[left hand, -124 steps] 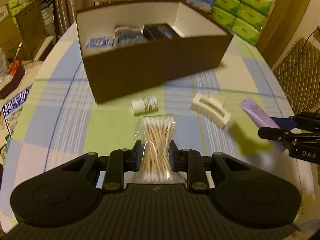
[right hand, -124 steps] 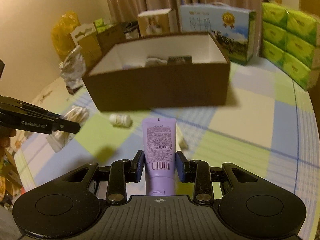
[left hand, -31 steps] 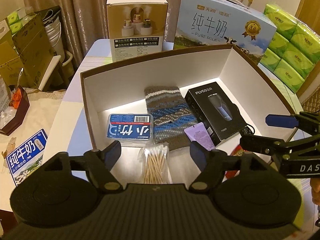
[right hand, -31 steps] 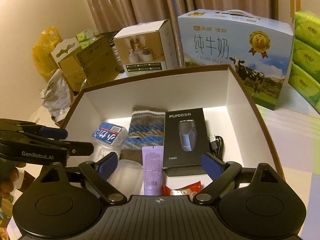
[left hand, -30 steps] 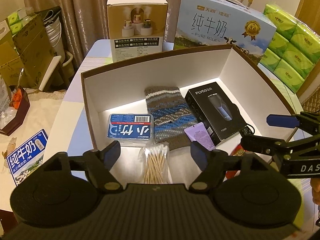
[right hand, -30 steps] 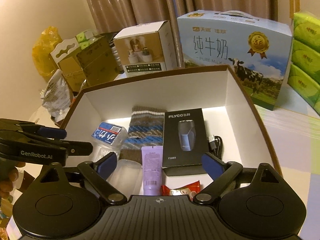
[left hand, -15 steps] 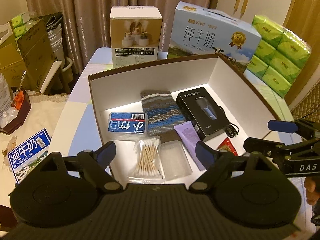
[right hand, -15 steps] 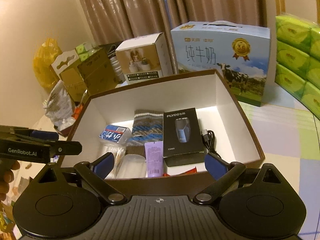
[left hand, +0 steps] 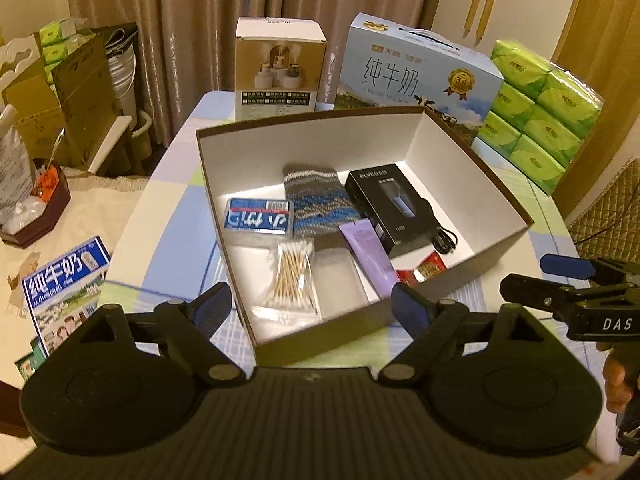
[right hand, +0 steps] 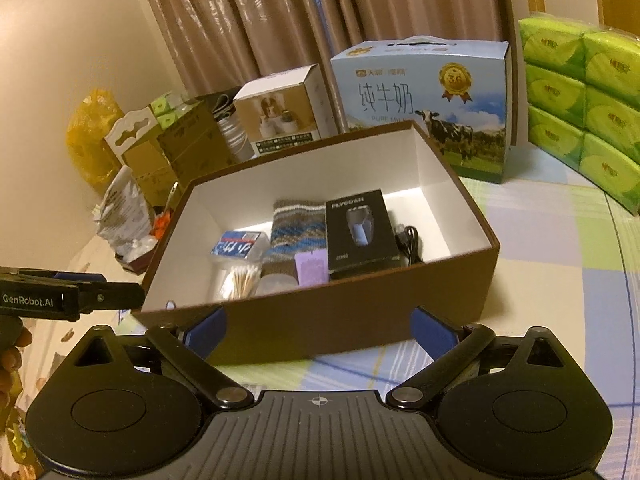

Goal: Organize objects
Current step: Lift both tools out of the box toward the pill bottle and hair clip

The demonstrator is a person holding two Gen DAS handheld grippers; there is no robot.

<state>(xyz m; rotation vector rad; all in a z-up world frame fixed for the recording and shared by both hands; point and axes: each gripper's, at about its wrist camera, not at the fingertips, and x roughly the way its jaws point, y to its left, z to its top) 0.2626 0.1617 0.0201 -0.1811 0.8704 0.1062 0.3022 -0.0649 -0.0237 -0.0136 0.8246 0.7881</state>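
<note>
A big brown box (left hand: 472,264) with white insides sits on a table with a checked cloth (right hand: 560,248). The left gripper (left hand: 310,307) hangs in front of the box with its two fingers spread wide and nothing between them. The right gripper (right hand: 318,330) is also in front of the box, near its front wall, with its fingers wide apart and empty. Inside the box, a bag of cotton swabs (left hand: 290,276) lies near the front. Just beside it is a clear plastic piece (left hand: 340,280), and then a purple tube (left hand: 370,254). Behind them are a blue and white pack (left hand: 258,218), a striped knit sock (left hand: 318,206) and a black shaver box (left hand: 390,208). A black cable (left hand: 444,238) and a red packet (left hand: 424,270) lie on the right side. Behind the brown box stand a milk carton box (left hand: 416,76), a small tan box (left hand: 280,68) and green tissue packs (left hand: 540,108).
</note>
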